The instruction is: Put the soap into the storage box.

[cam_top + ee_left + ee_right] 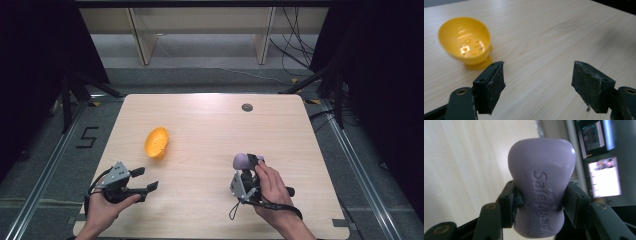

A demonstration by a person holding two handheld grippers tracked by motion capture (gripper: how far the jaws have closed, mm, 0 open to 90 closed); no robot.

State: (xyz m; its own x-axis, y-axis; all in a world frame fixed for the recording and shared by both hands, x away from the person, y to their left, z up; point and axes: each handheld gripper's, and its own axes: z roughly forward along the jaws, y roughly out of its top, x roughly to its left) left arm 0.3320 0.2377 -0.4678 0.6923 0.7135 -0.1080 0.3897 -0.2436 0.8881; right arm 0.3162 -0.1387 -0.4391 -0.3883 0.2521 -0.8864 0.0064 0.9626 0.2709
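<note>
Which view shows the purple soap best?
The right gripper view: the soap sits close up between the right gripper's pads, clamped at its narrow waist, with the embossed lettering readable. The high view gives it as a small purple lump at that gripper's tip, above the table.

Both black grippers (145, 179) (248, 161) carry grey three-cornered plates, worn pads, perhaps brass-coloured rivets, trailing black cables

Pale wooden table (210, 120) on grey floor (45, 150), dark curtains (30, 50) flanking.
</note>
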